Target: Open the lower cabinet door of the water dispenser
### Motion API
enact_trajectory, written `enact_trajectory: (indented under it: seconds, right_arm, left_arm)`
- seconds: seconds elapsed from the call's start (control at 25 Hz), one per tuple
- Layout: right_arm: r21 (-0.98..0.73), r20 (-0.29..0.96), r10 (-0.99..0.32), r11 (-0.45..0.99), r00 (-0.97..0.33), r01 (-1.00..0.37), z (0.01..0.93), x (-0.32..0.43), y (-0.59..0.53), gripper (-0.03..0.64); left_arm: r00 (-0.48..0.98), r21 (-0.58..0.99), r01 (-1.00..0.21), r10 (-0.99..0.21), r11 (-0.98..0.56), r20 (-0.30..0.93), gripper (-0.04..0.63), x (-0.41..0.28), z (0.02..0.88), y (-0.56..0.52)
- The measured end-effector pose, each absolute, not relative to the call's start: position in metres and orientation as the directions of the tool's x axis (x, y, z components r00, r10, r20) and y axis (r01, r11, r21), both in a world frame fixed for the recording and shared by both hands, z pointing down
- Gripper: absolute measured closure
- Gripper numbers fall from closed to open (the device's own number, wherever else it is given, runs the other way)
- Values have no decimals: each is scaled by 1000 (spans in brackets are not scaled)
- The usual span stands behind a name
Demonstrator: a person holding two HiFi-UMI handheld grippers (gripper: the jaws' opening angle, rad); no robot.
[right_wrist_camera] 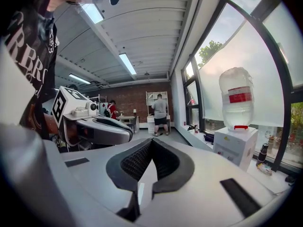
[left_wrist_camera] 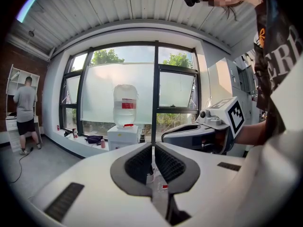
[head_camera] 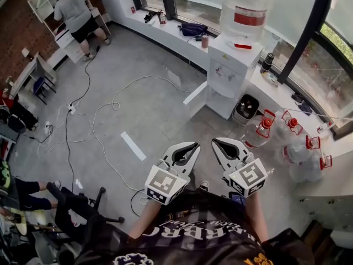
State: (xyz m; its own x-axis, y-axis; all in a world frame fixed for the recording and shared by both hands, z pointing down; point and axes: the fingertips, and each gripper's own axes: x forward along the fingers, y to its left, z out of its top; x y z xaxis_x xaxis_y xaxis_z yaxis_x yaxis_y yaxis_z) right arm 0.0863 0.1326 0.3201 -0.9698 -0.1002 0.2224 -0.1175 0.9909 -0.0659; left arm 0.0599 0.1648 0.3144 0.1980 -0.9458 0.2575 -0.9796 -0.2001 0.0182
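Observation:
The white water dispenser (head_camera: pixel 230 64) stands against the window ledge with a large bottle (head_camera: pixel 246 9) on top. Its lower cabinet door (head_camera: pixel 195 93) is swung outward to the left, away from the cabinet body (head_camera: pixel 223 101). Both grippers are held side by side close to my body, well short of the dispenser. My left gripper (head_camera: pixel 193 146) is shut with nothing in it. My right gripper (head_camera: pixel 216 143) is shut and empty too. The left gripper view shows the dispenser (left_wrist_camera: pixel 123 137) beyond the closed jaw tips (left_wrist_camera: pixel 152 145). In the right gripper view it (right_wrist_camera: pixel 235 146) stands off to the right.
A black bin (head_camera: pixel 246 108) sits right of the dispenser, with several red-handled water bottles (head_camera: pixel 287 138) beside it. Cables (head_camera: pixel 105 112) and a white strip (head_camera: pixel 133 146) lie on the grey floor. A person (head_camera: pixel 74 12) stands at a far desk. An office chair (head_camera: pixel 83 208) is near left.

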Motion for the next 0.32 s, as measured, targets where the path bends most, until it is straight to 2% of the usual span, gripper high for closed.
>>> enact_trajectory:
  seconds: [0.32]
  right_arm:
    - [-51, 218, -104, 992, -970, -118, 318, 86, 131, 607]
  left_arm:
    - [209, 10, -977, -947, -213, 246, 568, 62, 312, 163]
